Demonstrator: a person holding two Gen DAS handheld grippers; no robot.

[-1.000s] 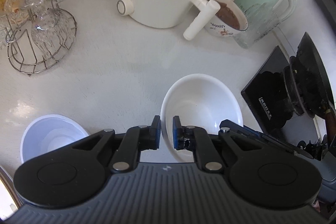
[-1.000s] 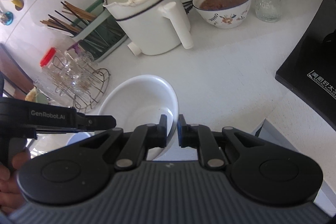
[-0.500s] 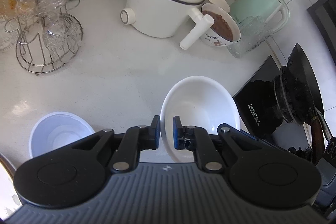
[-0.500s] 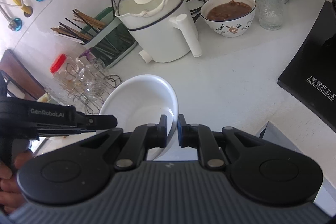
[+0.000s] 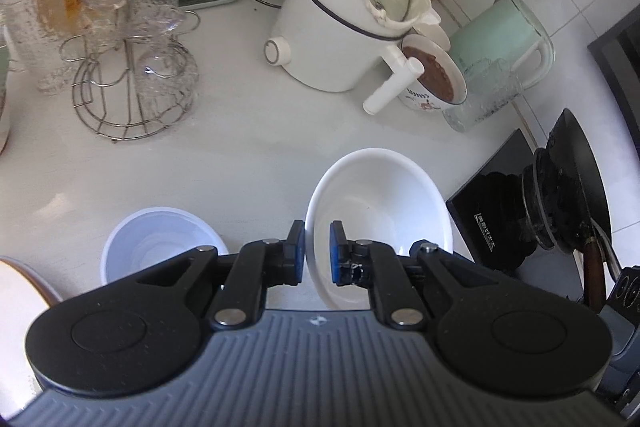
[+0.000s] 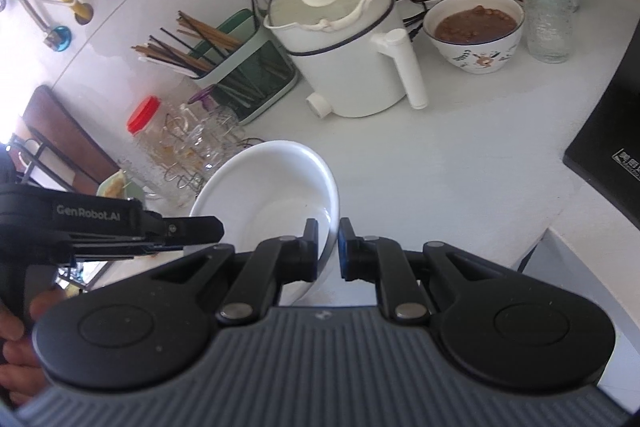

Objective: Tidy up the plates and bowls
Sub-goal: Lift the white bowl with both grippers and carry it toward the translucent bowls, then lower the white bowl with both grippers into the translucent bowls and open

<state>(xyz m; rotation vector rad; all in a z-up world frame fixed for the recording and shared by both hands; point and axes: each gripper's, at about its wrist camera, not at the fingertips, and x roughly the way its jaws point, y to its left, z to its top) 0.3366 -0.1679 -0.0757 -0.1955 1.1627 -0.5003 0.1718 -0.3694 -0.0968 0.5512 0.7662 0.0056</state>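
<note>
White bowl [image 5: 380, 223] risen higher above worktop [image 5: 248, 163] since earlier frame. Both left gripper [image 5: 317, 253] and right gripper [image 6: 329, 250] pinch opposite rims, nearly closed. Stack bowl [image 5: 160, 247] lies left, near front edge.

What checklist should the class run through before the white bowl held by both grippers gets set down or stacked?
1. Left gripper pinches the white bowl rim: ok.
2. Right gripper pinches the opposite rim: ok.
3. Bowl level: not ok, it tilts in the right wrist view.
4. Bowl empty: ok, nothing visible inside.
5. Small bowl stack on the counter reachable at left: ok, nothing lies between.
6. Clear of the white cooker handle and black stove edge: cannot tell.
</note>
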